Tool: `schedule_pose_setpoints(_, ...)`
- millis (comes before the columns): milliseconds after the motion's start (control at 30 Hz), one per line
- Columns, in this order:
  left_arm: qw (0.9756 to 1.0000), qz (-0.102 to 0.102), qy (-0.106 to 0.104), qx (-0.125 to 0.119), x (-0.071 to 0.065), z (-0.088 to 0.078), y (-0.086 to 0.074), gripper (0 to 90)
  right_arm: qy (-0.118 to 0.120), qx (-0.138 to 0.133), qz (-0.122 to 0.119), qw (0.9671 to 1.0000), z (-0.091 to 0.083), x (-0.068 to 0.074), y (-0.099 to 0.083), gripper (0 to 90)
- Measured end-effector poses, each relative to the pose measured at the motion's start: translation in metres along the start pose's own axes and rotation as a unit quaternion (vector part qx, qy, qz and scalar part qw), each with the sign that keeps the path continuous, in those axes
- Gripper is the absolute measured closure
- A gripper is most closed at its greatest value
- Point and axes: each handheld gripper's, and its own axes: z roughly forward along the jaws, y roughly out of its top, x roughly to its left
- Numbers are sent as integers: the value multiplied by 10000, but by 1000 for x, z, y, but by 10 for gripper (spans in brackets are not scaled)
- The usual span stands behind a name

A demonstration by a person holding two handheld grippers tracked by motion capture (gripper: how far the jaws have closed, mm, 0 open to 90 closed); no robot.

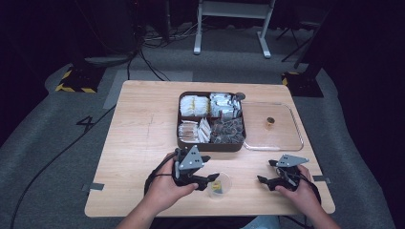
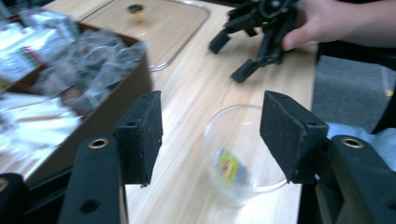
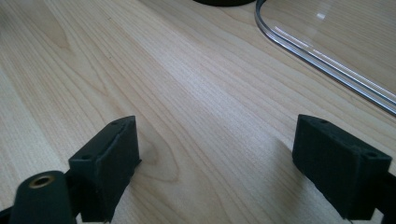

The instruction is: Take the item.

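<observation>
**Clear cup, packet inside, jaws apart**

Clear plastic cup (image 2: 243, 154) stands near the table's (image 1: 138, 143) front edge, a small yellow packet (image 2: 227, 167) inside, its print too blurred to read. The left gripper (image 2: 212, 133) hovers over it, jaws spread, pressing nothing. The right gripper (image 3: 229, 172) rests wide open over bare wood beside the transparent lid (image 3: 327, 51), cut off at the frame.

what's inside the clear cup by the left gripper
One small packet with a yellow label lies at the bottom of the cup. Its print is too blurred to read, and whatever may lie under it is covered.
</observation>
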Motion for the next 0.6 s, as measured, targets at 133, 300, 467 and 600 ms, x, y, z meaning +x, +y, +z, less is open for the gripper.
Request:
schedule_pose_setpoints(133,9995,-177,244,59,6,-11,-7,374,-1,1,-2,10000,0,0,0,149)
schedule_pose_setpoints(300,9981,-278,530,175,16,-23,-19,357,11,0,6,10000,0,0,0,149)
schedule_pose_setpoints(467,9962,-430,704,293,27,-31,-36,349,-1,0,5,10000,1,0,1,149)
schedule_pose_setpoints(600,9955,-536,720,296,39,-35,-50,345,-2,0,6,10000,1,0,1,149)
